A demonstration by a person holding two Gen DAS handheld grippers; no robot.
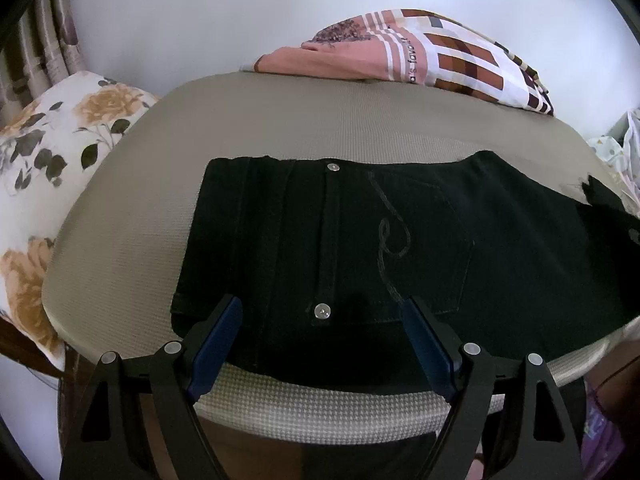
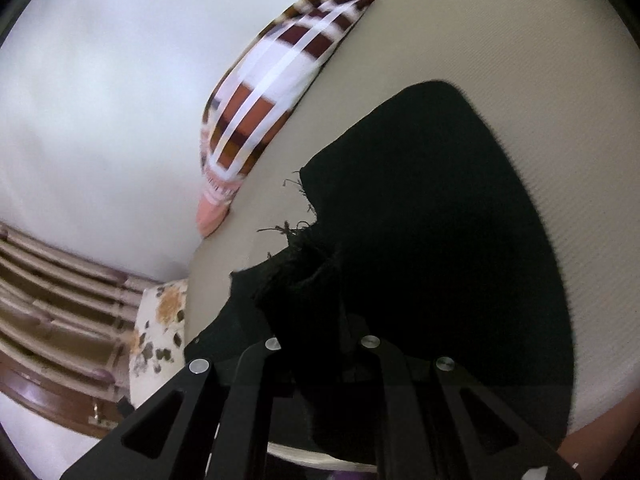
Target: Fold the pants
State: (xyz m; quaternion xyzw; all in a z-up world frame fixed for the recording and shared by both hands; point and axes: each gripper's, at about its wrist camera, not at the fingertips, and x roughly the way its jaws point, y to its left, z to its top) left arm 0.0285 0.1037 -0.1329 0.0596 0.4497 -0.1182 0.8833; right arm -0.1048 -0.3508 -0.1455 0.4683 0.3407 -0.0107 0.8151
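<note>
The black pants [image 1: 360, 240] lie flat across the beige padded board [image 1: 280, 120], waist end toward the left with its two metal snaps showing and a back pocket facing up. The right gripper [image 2: 316, 320] is clamped shut on the frayed hem of a leg, a bunch of dark cloth gathered between its fingers, so the fold looks to be under way: the leg end being carried back over the body of the pants. The left gripper [image 1: 322, 312] hangs with its blue-padded jaws wide apart just above the waistband, holding nothing. The next move probably calls for laying that hem down square with the waist, with the left side ready to pin or smooth the cloth so it does not slide. A striped pink and brown cloth [image 1: 420, 60] sits at the board's far edge, a flowered cushion [image 1: 48, 152] is beside it on the left, and a pale wall [image 1: 200, 12] stands behind.
</note>
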